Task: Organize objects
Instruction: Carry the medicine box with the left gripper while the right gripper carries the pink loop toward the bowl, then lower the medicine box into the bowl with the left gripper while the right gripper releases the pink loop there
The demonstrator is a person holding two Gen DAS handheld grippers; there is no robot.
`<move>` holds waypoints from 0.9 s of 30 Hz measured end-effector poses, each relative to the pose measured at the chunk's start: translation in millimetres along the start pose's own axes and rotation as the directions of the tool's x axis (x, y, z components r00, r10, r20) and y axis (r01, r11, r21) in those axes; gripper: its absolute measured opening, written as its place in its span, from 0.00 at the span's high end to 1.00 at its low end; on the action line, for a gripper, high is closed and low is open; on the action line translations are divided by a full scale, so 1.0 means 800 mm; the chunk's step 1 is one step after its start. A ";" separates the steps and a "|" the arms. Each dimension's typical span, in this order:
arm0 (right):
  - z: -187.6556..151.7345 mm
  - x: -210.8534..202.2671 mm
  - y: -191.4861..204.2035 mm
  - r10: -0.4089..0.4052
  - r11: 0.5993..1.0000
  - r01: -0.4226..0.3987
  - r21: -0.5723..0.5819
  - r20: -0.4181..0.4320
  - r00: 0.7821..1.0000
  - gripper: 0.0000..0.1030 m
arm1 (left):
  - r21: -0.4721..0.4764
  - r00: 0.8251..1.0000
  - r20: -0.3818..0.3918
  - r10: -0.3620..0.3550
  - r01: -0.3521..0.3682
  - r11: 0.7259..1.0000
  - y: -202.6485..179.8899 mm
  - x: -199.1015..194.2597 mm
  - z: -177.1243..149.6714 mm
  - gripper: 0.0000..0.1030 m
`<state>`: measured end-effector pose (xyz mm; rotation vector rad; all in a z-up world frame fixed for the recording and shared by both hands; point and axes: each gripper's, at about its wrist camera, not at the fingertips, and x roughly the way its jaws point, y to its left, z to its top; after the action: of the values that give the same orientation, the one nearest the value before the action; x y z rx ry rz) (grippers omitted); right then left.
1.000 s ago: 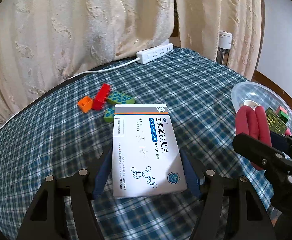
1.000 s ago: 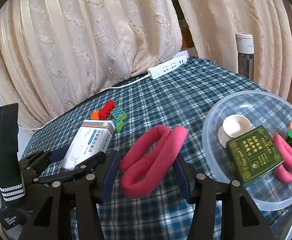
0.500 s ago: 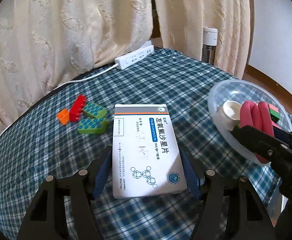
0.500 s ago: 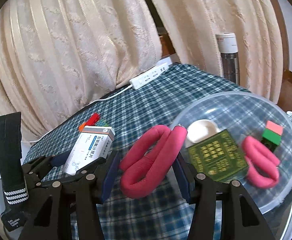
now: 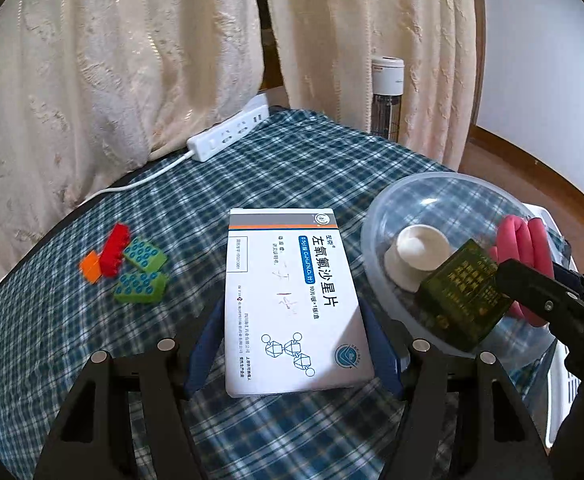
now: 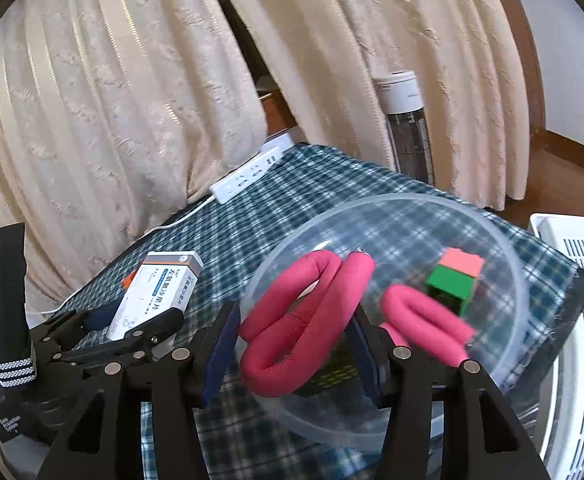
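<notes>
1. The white medicine box (image 5: 292, 300) is sitting pinched between the left gripper (image 5: 293, 344) pads, held flat above the checked tablecloth (image 5: 252, 168), just beside the clear bowl (image 5: 375, 216)
2. The right gripper (image 6: 292, 344) is squeezing a folded pink foam roller (image 6: 303, 320) between its blue pads, hanging over the near side of the clear bowl
3. Inside that bowl there's a second pink roller (image 6: 423, 320), a pink and green block (image 6: 453, 276), a dark green box (image 5: 463, 296) and a small white cup (image 5: 415, 256)
4. Over on the cloth, well apart from the bowl, a little pile of red, orange and green toy bricks (image 5: 128, 272) is lying around
5. A white power strip (image 5: 228, 138) is sitting at the far edge by the cream curtains (image 5: 112, 60), and a white slatted basket (image 6: 579, 320) is standing beside the table
</notes>
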<state>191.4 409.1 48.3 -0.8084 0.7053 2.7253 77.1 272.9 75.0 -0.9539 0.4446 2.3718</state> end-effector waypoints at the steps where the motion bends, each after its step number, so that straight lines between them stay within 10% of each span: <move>1: 0.001 0.000 -0.003 -0.004 1.000 0.004 0.004 0.002 1.000 0.45 | 0.002 1.000 -0.002 -0.007 0.007 1.000 -0.003 0.002 0.002 0.34; 27: 0.076 0.052 -0.075 -0.064 0.998 0.064 -0.017 -0.013 0.998 0.45 | 0.039 0.999 -0.018 -0.047 0.048 0.998 -0.055 0.053 0.064 0.34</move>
<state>148.9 493.7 46.9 -0.8389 0.6488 2.6745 50.5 348.1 75.8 -0.9573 0.4687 2.3058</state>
